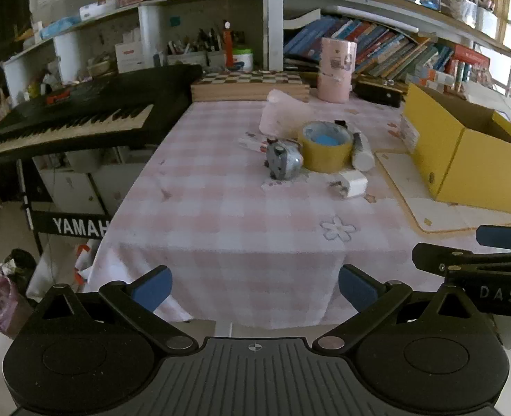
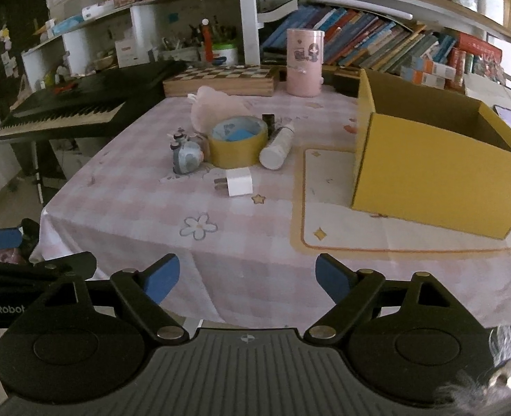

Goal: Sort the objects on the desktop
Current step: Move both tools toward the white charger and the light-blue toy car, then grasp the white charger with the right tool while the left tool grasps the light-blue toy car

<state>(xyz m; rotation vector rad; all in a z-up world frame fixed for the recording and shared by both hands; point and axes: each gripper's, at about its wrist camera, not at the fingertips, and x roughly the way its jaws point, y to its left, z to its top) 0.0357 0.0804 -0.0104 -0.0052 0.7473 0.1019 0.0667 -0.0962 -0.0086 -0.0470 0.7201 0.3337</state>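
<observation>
A cluster of objects lies mid-table: a yellow tape roll [image 1: 326, 147] [image 2: 237, 145], a grey-blue pencil sharpener [image 1: 283, 159] [image 2: 186, 157], a white tube [image 1: 362, 152] [image 2: 278, 147], a white plug charger [image 1: 350, 184] [image 2: 238, 182] and a pink soft item [image 1: 276, 111] [image 2: 210, 105]. An open yellow box [image 1: 463, 159] [image 2: 435, 170] stands on a mat at the right. My left gripper [image 1: 255, 287] is open and empty at the table's near edge. My right gripper [image 2: 247, 279] is open and empty, beside it on the right.
A pink cylinder holder [image 1: 336, 69] [image 2: 305, 62] and a chessboard box [image 1: 250, 85] [image 2: 220, 79] stand at the back. A black Yamaha keyboard [image 1: 68, 118] [image 2: 64, 111] sits left of the table. Bookshelves fill the back wall. The pink checked tablecloth [image 1: 220, 208] hangs over the near edge.
</observation>
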